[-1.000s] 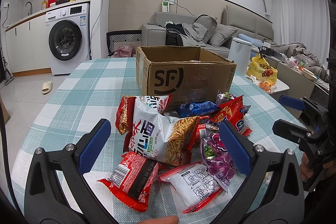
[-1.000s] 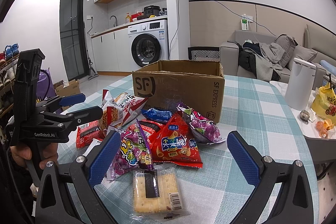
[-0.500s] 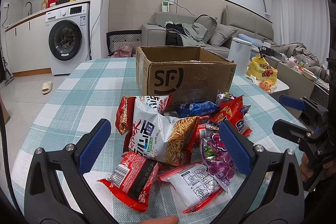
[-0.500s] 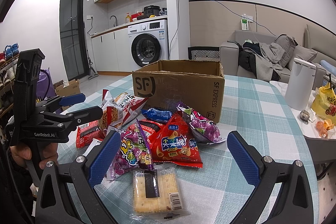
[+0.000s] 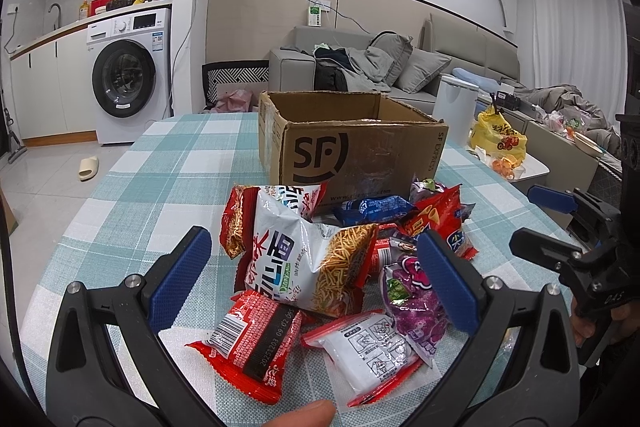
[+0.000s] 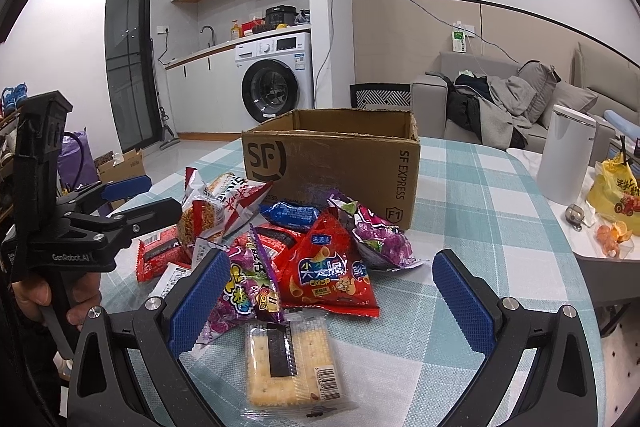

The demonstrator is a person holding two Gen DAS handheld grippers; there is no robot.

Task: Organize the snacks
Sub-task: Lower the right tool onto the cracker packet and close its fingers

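A pile of snack packets lies on the checked tablecloth point(image 5: 160, 167) in front of an open cardboard box point(image 5: 360, 155), which also shows in the right wrist view point(image 6: 332, 163). My left gripper point(image 5: 316, 275) is open and empty, held above a white noodle-snack bag point(image 5: 304, 259), a red packet point(image 5: 252, 339) and a purple packet point(image 5: 412, 303). My right gripper point(image 6: 328, 295) is open and empty, above a cracker pack point(image 6: 292, 367), a red crisp bag point(image 6: 324, 271) and a purple candy bag point(image 6: 244, 299). Each gripper shows at the edge of the other's view.
A white canister point(image 6: 566, 155) stands at the table's right, with a yellow bag point(image 6: 616, 195) and oranges point(image 6: 610, 235) on a side table beyond. A sofa point(image 5: 360, 75) and a washing machine point(image 5: 128, 75) stand behind the table.
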